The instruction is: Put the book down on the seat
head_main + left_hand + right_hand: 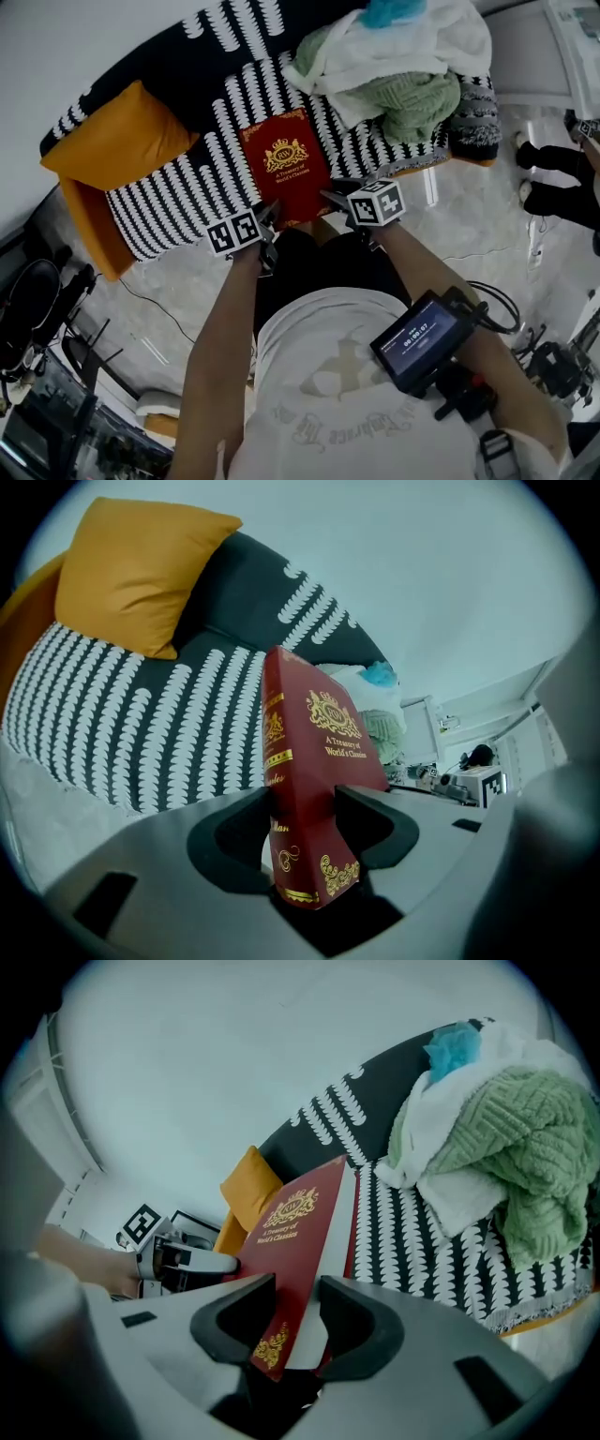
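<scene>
Both grippers are clamped on the red book. The left gripper has its jaws pressed on the near corner at the spine side. The right gripper has its jaws on the near corner at the page-edge side, so no finger is free.

The book sits cover-up, its gold crest and title facing the head camera. It is over the black-and-white patterned seat, with its near edge at the seat's front edge and its far edge towards the backrest. I cannot tell whether the underside touches the fabric or hangs just above it.

Orange cushion is at the left end of the seat, apart from the book. On the right is a heap of textiles — a green knit under a white towel — near the book's far right corner, with no visible contact.
</scene>
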`<state>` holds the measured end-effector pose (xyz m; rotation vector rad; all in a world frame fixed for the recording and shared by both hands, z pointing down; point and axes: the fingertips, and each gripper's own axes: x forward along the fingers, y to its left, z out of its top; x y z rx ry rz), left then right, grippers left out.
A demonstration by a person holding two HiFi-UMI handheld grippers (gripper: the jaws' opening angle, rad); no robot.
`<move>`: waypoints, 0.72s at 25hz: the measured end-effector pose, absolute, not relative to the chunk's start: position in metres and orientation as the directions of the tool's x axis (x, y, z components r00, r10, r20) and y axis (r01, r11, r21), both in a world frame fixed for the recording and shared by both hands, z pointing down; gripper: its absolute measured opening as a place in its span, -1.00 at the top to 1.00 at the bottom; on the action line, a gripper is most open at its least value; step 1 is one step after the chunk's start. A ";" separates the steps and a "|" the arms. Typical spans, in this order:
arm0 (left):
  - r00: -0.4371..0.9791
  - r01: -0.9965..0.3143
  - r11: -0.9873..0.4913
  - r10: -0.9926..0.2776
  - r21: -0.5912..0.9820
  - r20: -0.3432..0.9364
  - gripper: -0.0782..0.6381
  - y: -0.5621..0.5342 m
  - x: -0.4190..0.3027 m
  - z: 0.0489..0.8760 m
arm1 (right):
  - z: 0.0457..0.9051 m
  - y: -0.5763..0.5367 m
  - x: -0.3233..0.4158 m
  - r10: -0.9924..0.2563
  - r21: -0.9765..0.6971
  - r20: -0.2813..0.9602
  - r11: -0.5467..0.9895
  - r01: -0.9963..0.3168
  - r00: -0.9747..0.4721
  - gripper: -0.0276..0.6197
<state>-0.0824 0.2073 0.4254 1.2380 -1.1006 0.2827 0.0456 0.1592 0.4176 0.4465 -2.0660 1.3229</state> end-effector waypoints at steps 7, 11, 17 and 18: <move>0.506 -0.683 0.403 -0.340 0.609 0.792 0.16 0.214 -0.084 0.455 | 0.447 0.166 0.045 0.094 -0.690 0.689 0.390 -0.610 -0.719 0.42; 0.518 -0.671 0.418 -0.328 0.613 0.790 0.16 0.225 -0.091 0.479 | 0.470 0.176 0.038 0.112 -0.688 0.698 0.381 -0.618 -0.707 0.42; 0.521 -0.668 0.430 -0.313 0.608 0.794 0.16 0.222 -0.084 0.504 | 0.495 0.172 0.043 0.121 -0.679 0.712 0.372 -0.633 -0.692 0.42; 0.523 -0.666 0.431 -0.313 0.609 0.793 0.16 0.221 -0.084 0.507 | 0.498 0.171 0.044 0.120 -0.677 0.714 0.372 -0.635 -0.690 0.42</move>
